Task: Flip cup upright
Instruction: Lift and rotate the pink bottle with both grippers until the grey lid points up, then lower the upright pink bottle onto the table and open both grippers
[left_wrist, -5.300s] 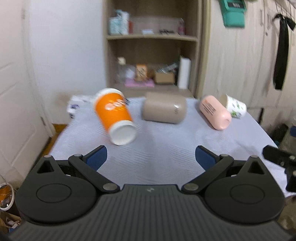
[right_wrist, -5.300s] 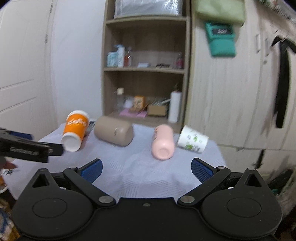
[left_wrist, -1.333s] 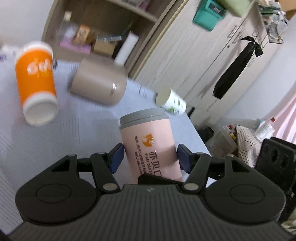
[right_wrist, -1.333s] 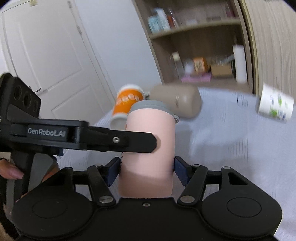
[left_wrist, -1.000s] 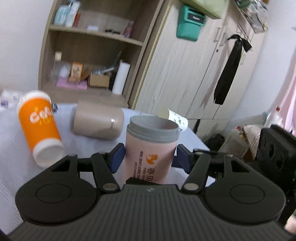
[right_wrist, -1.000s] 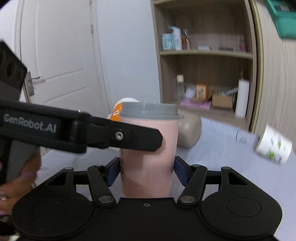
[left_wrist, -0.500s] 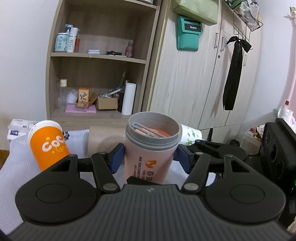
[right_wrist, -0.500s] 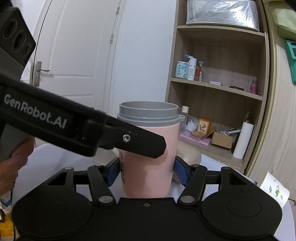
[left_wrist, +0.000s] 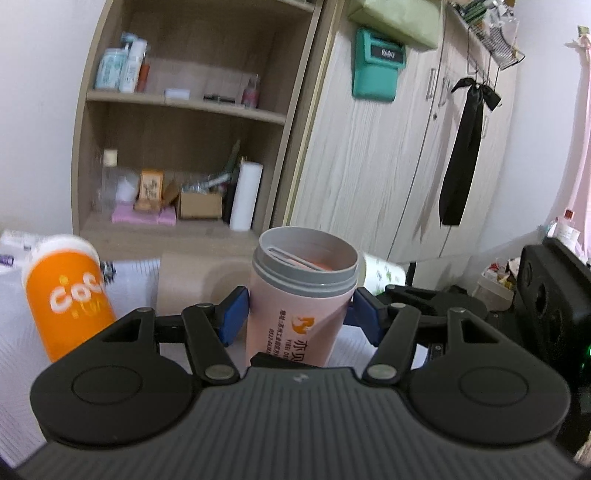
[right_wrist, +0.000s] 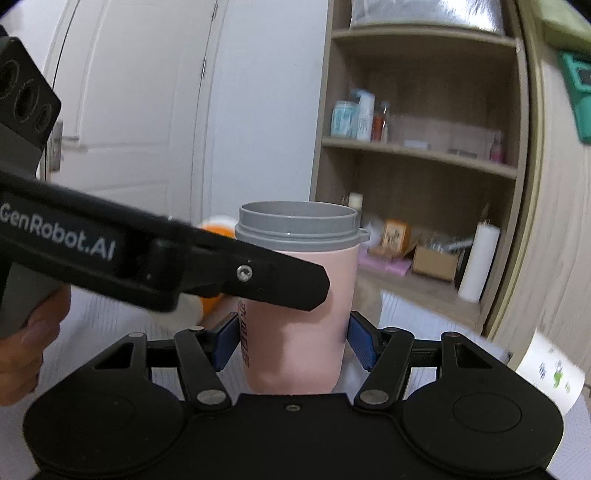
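Note:
The pink cup (left_wrist: 295, 325) with a grey open rim stands upright between both grippers, mouth up. My left gripper (left_wrist: 299, 317) is shut on its sides; its blue pads (left_wrist: 233, 317) press the cup. My right gripper (right_wrist: 291, 341) is shut on the same pink cup (right_wrist: 299, 325) from another side. In the right wrist view the left gripper's black finger (right_wrist: 258, 277) crosses the front of the cup. The cup's base is hidden behind the gripper bodies.
On the white-covered table (left_wrist: 133, 273) lie an orange cup (left_wrist: 66, 291), a beige tumbler (left_wrist: 199, 280) and a white floral cup (left_wrist: 384, 273). A wooden shelf unit (left_wrist: 192, 122) and a wardrobe (left_wrist: 388, 166) stand behind. A white door (right_wrist: 122, 110) is at the left.
Both grippers have kept hold of the pink cup, which went from tilted to upright. The views have shifted slightly; the cup sits a little lower against the shelves.

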